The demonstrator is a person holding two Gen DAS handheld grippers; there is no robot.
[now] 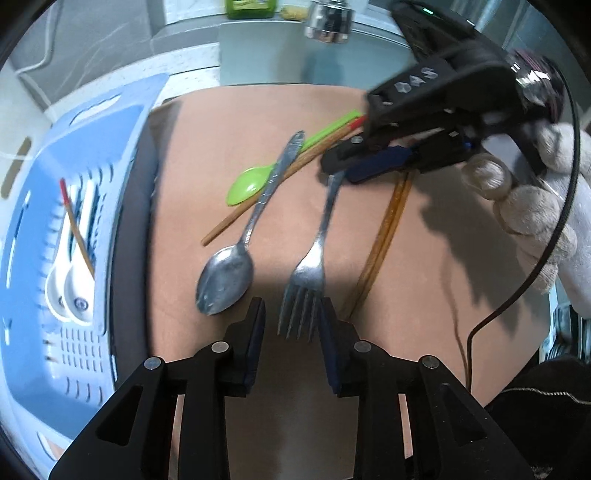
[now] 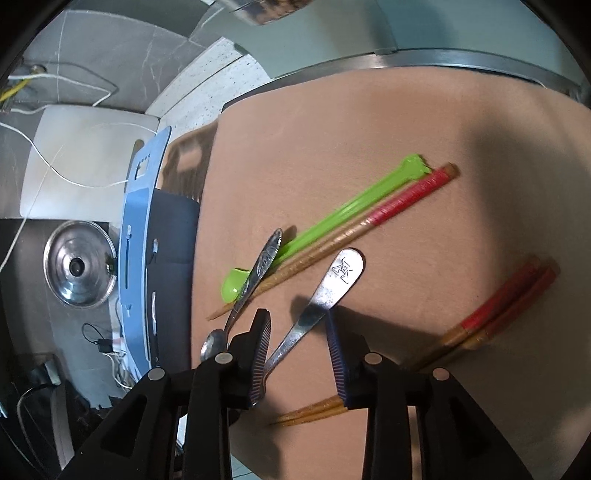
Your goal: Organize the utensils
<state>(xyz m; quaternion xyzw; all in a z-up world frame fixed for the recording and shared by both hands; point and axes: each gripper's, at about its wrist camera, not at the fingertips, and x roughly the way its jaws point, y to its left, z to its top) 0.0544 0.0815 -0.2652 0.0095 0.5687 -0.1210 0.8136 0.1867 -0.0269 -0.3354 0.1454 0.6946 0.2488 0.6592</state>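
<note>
A metal fork (image 1: 321, 236) lies on the brown mat (image 1: 424, 295). Its tines sit between the fingers of my left gripper (image 1: 293, 317), which is open with a gap at the left pad. My right gripper (image 1: 334, 170) hovers over the fork's handle end. In the right wrist view this gripper (image 2: 297, 325) is open and the fork handle (image 2: 332, 284) lies loose between its pads. A metal spoon (image 1: 225, 284) rests across a green plastic spoon (image 1: 247, 186) and a red-tipped chopstick (image 1: 229, 223). A pair of chopsticks (image 1: 384, 236) lies right of the fork.
A blue slotted basket (image 1: 74, 166) stands left of the mat, holding two white ceramic spoons (image 1: 70, 284) and one chopstick (image 1: 77, 229). A sink with a faucet (image 1: 328, 22) lies behind. A gloved hand (image 1: 535, 206) holds the right gripper; a black cable (image 1: 517, 295) hangs nearby.
</note>
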